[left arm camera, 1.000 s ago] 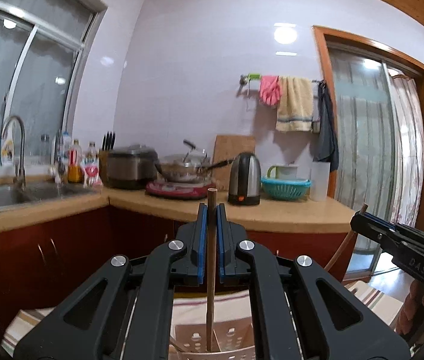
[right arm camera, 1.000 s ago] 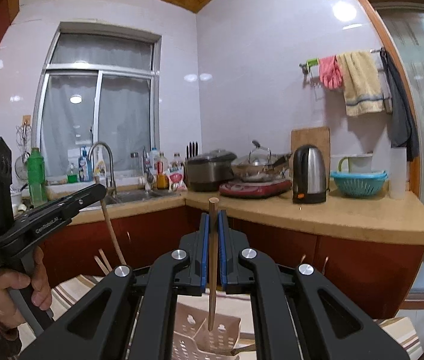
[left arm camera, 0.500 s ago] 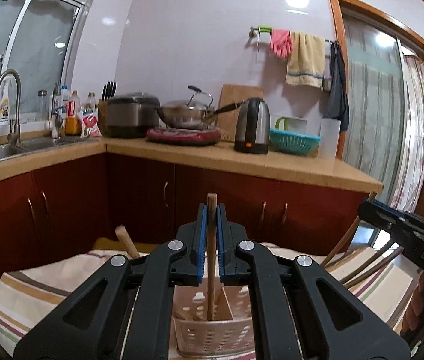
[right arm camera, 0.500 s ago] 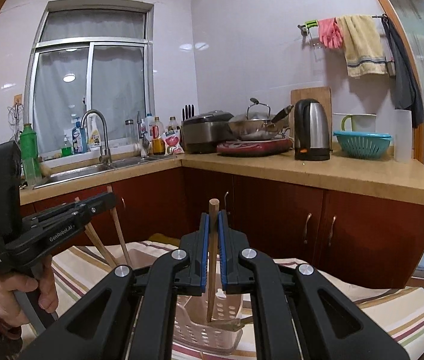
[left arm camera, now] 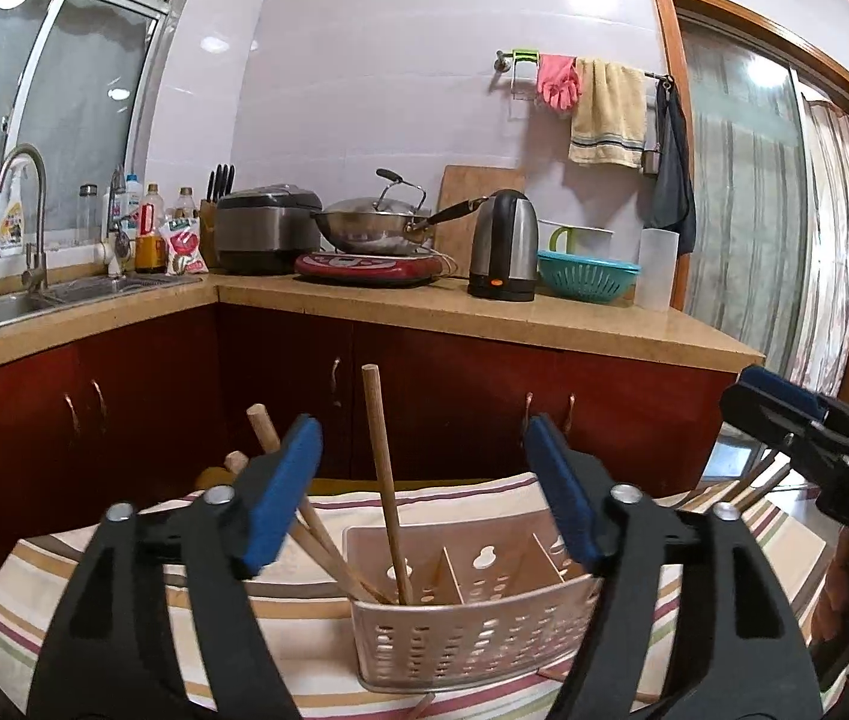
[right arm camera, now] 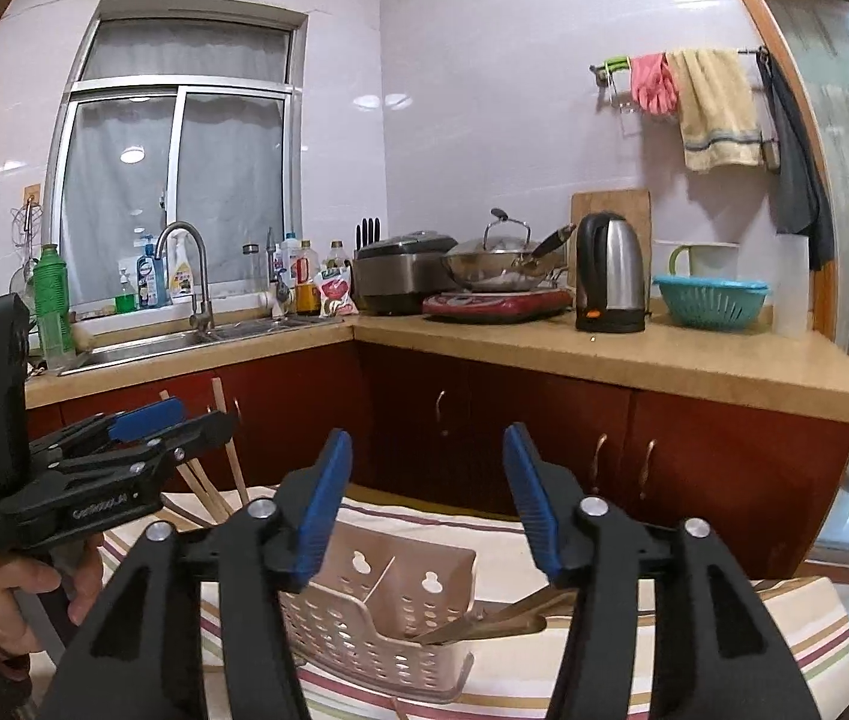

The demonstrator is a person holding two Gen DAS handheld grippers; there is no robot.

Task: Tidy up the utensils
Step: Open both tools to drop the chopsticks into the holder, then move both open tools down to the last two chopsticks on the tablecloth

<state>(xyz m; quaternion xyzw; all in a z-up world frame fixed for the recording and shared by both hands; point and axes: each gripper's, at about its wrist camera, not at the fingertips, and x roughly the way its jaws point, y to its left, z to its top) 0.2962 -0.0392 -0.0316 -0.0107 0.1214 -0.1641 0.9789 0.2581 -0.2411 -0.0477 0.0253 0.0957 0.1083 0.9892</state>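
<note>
The left hand-held gripper (left arm camera: 424, 492) hangs low over the striped cloth (left arm camera: 94, 576) on the table, its blue pads spread and still parting, gripping nothing. A wooden chopstick (left arm camera: 385, 480) stands loose in the gap between them, touching neither pad, its lower end down in the left compartment of the beige slotted holder (left arm camera: 472, 642) and its top leaning a little left. Two more chopsticks (left arm camera: 316, 534) slant into that same compartment from the left, passing behind the left pad.

The right hand-held gripper (right arm camera: 421, 501) is opening as well, with nothing between its pads. From that side the holder (right arm camera: 382, 612) sits just below and beyond the fingers, and a metal utensil (right arm camera: 484, 624) lies slanted out of its right end; I cannot tell what kind it is. The other gripper shows at the left of that view, held in a hand (right arm camera: 16, 600), with chopsticks rising behind it
</note>
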